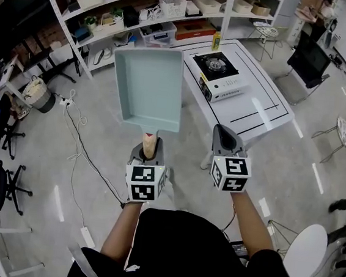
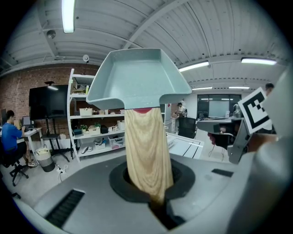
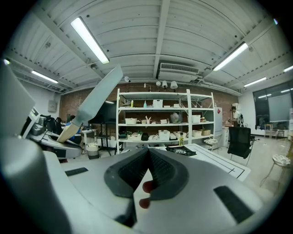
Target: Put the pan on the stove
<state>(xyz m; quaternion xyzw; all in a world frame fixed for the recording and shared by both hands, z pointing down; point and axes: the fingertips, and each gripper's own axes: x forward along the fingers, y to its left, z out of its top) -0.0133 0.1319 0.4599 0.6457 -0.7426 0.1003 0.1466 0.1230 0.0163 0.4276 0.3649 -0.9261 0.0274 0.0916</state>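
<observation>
1. Left hand-held gripper [image 1: 147,154] is clamped on the handle [image 1: 149,144], so I carry the pan [image 1: 148,86] level in mid-air.
2. Right hand-held gripper [image 1: 224,136] is closed and empty, unneeded.
3. Stove [image 1: 218,72] sits on the worktop [image 1: 258,116], well apart from the pan.

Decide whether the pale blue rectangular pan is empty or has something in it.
Empty. The head view looks into the pale blue rectangular pan: its flat floor and walls are bare.

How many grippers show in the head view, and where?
2. The left gripper is at lower centre, shut on the wooden handle of the pan. The right gripper is just to its right, jaws together and empty, by the white table. None looks hidden.
</observation>
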